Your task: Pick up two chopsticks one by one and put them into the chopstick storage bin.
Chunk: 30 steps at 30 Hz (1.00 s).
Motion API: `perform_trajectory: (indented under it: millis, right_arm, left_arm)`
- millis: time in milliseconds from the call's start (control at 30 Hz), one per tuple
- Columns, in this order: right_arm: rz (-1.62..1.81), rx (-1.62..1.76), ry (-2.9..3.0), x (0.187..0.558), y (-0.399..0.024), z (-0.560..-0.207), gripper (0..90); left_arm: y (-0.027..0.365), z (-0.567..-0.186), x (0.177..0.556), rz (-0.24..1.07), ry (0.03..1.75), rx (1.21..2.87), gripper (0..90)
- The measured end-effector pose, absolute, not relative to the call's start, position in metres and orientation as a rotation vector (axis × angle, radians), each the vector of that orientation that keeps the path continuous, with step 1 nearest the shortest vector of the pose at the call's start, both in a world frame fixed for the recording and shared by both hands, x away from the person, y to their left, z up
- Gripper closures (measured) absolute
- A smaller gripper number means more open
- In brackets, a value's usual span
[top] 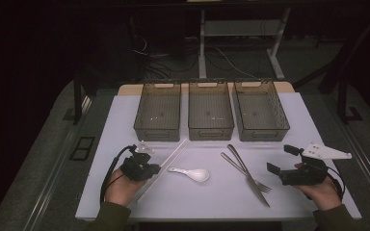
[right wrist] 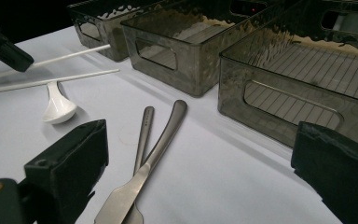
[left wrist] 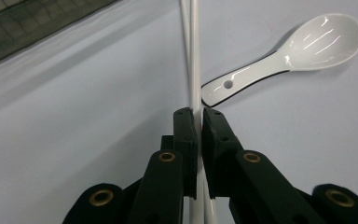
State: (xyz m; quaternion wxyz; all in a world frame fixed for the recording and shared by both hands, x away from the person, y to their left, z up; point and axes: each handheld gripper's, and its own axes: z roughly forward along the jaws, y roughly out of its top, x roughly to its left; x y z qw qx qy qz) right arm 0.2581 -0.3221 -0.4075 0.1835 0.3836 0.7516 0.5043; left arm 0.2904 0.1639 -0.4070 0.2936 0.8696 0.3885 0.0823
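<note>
Left hand-held gripper (left wrist: 199,116) gripping chopsticks (left wrist: 193,56)

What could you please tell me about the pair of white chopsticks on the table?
The two thin white chopsticks look like smooth, glossy plastic. They lie almost parallel, slanting from the near left toward the left dark plastic bin. The left gripper is shut on one stick near its lower part; in the right gripper view the two tips sit at different heights. The white ceramic spoon lies beside them.
</note>
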Motion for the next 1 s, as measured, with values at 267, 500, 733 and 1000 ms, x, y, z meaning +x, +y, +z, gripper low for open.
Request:
perform_trajectory:
  millis: [267,500,733,1000]
  right_arm:
    - [1.418,1.084,2.126,0.259,-0.321,-0.408,3.8]
    - [1.423,1.083,2.128,0.26,-0.32,-0.409,3.8]
    - [1.424,1.081,2.13,0.26,-0.32,-0.409,3.8]
    - [1.426,1.085,2.126,0.26,-0.321,-0.409,3.7]
  left_arm:
    - [0.165,-0.392,0.294,0.224,1.026,2.266,84.1]
    - [0.165,-0.379,0.304,0.241,1.001,2.248,84.0]
    - [0.166,-0.354,0.319,0.26,0.986,2.209,84.0]
    - [0.162,-0.33,0.34,0.276,0.976,2.196,84.0]
